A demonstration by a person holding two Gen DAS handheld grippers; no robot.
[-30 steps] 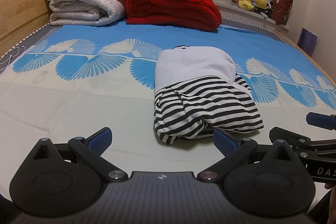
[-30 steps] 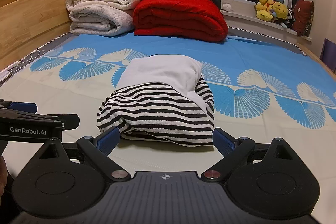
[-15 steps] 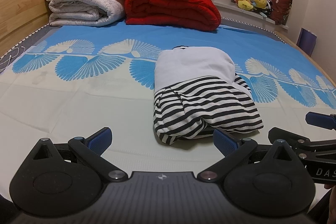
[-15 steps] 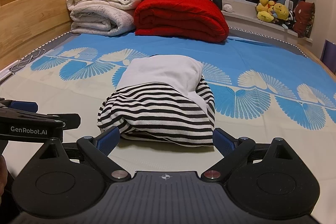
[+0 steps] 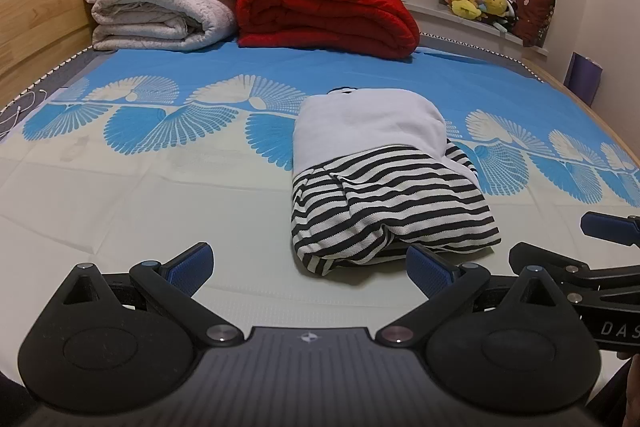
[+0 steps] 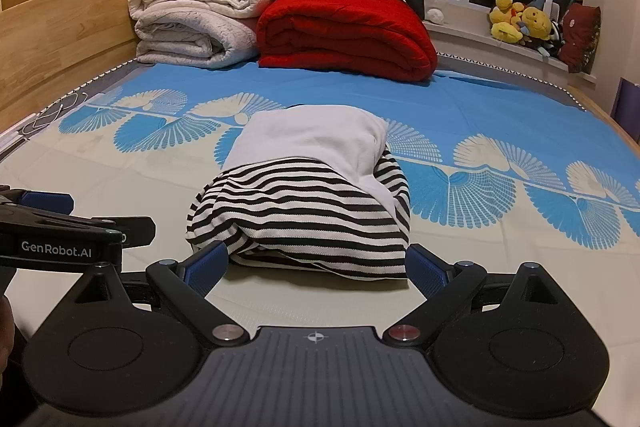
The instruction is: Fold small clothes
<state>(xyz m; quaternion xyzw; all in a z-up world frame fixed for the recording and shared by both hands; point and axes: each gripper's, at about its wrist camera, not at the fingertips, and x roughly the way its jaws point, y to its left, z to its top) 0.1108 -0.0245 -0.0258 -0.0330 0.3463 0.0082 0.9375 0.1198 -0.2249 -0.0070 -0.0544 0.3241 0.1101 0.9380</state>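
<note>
Folded garment, white top half, black-and-white striped lower half, lies mid-bed on blue-patterned sheet. Left gripper low before it, fingers spread wide, holding nothing. Right gripper likewise wide apart, empty, striped edge just ahead. Red blanket, pale blankets stacked at headboard.

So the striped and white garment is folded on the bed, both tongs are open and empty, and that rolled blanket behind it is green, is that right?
Not quite. The rolled blanket behind the garment is red, not green, as the right wrist view shows. The rest holds: the garment lies folded on the bed, and the left tongs and right tongs are both open and empty.
</note>
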